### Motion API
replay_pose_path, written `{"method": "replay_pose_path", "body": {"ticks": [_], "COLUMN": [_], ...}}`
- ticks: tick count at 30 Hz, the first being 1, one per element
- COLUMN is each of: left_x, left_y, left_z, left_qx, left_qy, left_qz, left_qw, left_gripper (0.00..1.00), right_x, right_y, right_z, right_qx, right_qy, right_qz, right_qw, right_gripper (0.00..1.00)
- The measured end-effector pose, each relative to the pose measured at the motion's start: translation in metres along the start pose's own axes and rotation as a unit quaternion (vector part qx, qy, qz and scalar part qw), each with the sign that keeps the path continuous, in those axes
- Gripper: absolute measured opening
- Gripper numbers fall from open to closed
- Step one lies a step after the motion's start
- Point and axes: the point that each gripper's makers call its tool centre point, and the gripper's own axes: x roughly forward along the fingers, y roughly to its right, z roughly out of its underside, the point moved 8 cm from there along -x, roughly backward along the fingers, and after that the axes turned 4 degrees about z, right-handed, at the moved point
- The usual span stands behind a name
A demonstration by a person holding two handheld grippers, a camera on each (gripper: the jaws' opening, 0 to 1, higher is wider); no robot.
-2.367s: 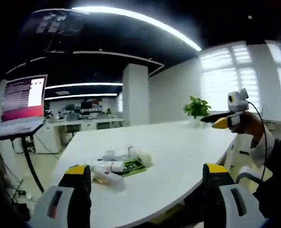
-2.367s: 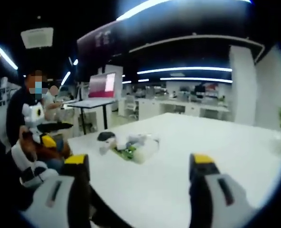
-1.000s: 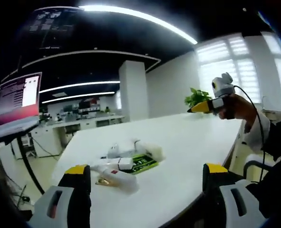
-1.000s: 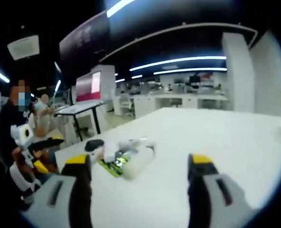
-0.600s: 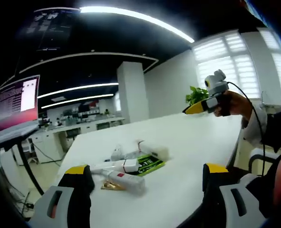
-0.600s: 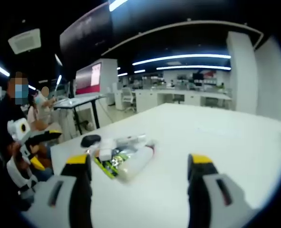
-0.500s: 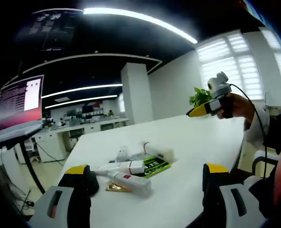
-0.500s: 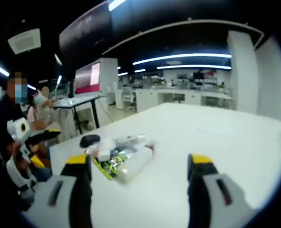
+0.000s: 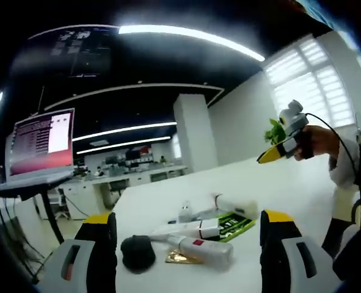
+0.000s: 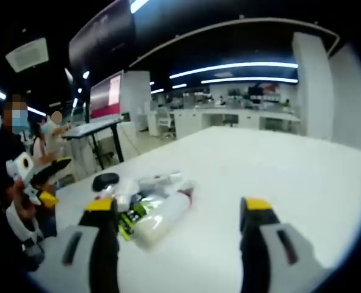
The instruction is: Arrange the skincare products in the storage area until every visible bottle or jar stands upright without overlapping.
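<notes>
White glossy tubes (image 9: 198,247) lie heaped on smooth table (image 9: 290,195); both grippers' jaws wide, empty.

A laptop (image 9: 41,146) glows on a stand, a potted plant (image 9: 274,130) by the blinds (image 9: 317,82).

a white table (image 9: 278,189) bears toppled bottles (image 9: 201,251), a green packet (image 9: 232,223) and a black lid (image 9: 138,252).

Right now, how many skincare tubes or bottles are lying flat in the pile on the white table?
3 that I can tell apart, all lying down: a tube with a red band nearest, a white tube behind it, and a larger white bottle. Others may be hidden in the overlapping pile.
</notes>
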Motion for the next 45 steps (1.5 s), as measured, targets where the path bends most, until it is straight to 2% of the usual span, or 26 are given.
{"method": "replay_pose_path", "body": {"ticks": [10,15,18,22,26,30,32,34,39,42,45], "left_x": [0.015,0.017,0.017,0.018,0.019,0.022,0.023,0.023,0.021,0.021,0.021], "left_y": [-0.001,-0.001,0.0,0.0,0.002,0.004,0.004,0.004,0.004,0.003,0.002], "left_z": [0.002,0.002,0.002,0.007,0.011,0.012,0.013,0.014,0.008,0.008,0.011], "left_qx": [-0.009,0.017,0.021,-0.004,-0.023,-0.031,-0.031,-0.033,-0.018,-0.014,-0.023], "left_qy": [-0.008,-0.039,-0.045,-0.056,-0.062,-0.068,-0.074,-0.079,-0.065,-0.076,-0.082], "left_qz": [0.028,0.007,0.007,0.015,0.042,0.044,0.044,0.045,0.044,0.041,0.042], "left_qw": [0.9995,0.9991,0.9987,0.9983,0.9969,0.9962,0.9958,0.9953,0.9968,0.9962,0.9955], "left_gripper": [1.0,1.0,1.0,1.0,1.0,1.0,1.0,1.0,1.0,1.0,1.0], "right_x": [0.02,0.03,0.038,0.047,0.056,0.068,0.071,0.075,0.082,0.088,0.095], "right_y": [0.009,0.012,0.011,0.01,0.007,0.003,0.0,-0.001,0.002,0.006,0.008], "right_z": [-0.002,-0.003,-0.003,-0.004,-0.006,-0.007,-0.006,-0.007,-0.009,-0.011,-0.01], "right_qx": [-0.003,-0.005,-0.006,-0.005,-0.004,-0.005,-0.005,-0.001,0.004,0.009,0.008], "right_qy": [-0.016,-0.032,-0.045,-0.06,-0.072,-0.091,-0.099,-0.1,-0.098,-0.098,-0.103], "right_qz": [0.006,0.013,0.014,0.012,0.012,0.019,0.016,0.013,0.013,0.017,0.025], "right_qw": [0.9998,0.9994,0.9989,0.9981,0.9974,0.9956,0.9949,0.9949,0.9951,0.995,0.9943], "right_gripper": [0.82,0.8,0.79,0.79,0.79,0.72,0.71,0.72,0.72,0.71,0.67]}}
